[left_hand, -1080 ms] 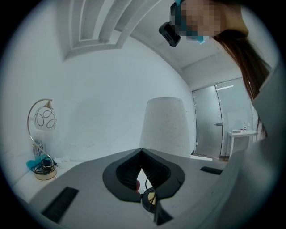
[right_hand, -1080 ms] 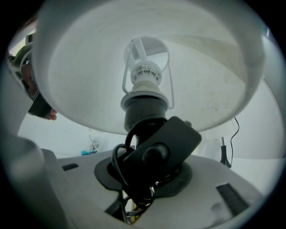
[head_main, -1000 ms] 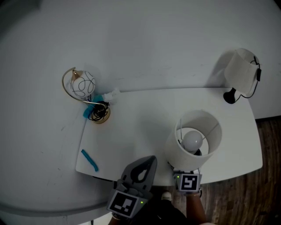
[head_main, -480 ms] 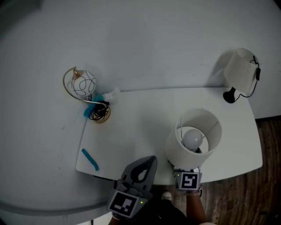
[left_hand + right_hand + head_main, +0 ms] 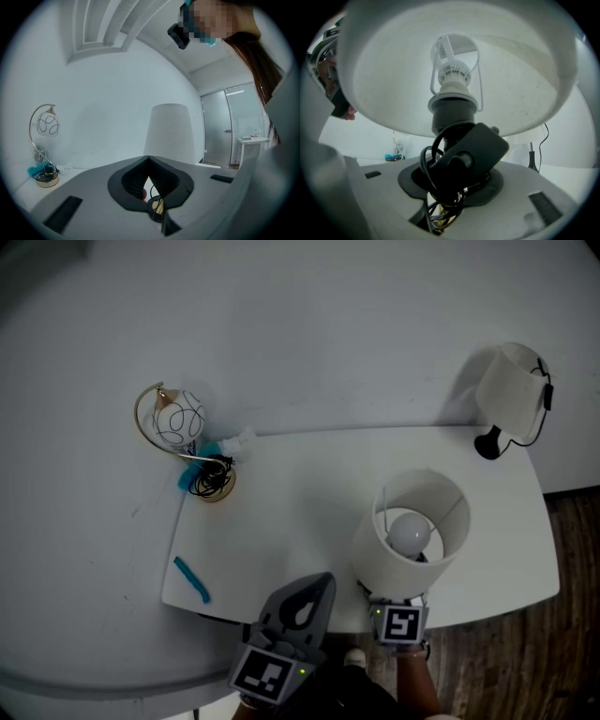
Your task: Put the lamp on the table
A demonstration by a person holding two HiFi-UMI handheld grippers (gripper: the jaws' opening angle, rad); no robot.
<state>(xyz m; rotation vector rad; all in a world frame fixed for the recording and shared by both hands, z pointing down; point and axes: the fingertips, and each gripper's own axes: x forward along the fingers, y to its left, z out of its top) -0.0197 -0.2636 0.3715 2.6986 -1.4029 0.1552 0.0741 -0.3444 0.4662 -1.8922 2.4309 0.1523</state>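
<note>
Right gripper (image 5: 401, 607) is seen low and right of centre in the head view, at the near edge of the table (image 5: 281, 521), tucked under the lamp (image 5: 375, 559). Its jaws have just been opening and are spread wide. In the right gripper view the lamp's dark stem (image 5: 450, 119), a looped black cord (image 5: 429, 164) and a black block (image 5: 471, 150) are found between them, with no pad seen pressing on any of these.

The lamp is placed on the table's lower right part, near the front edge. Its white shade (image 5: 450, 507) is viewed from above, with the bulb (image 5: 410, 534) showing inside; its base is hidden by the shade.

Left gripper (image 5: 321, 583) is held at the bottom centre of the head view, just left of the lamp and apart from it. In the left gripper view its jaw tips are closed together with nothing between them.

At the table's upper left corner a gold lamp (image 5: 173, 423) with a wire globe is set beside a coil of black cable (image 5: 211, 482). A teal strip (image 5: 191, 580) lies near the table's left edge. At the upper right corner a second white lamp (image 5: 511, 390) stands on a black foot. Wooden floor (image 5: 525, 652) is visible at the lower right.
</note>
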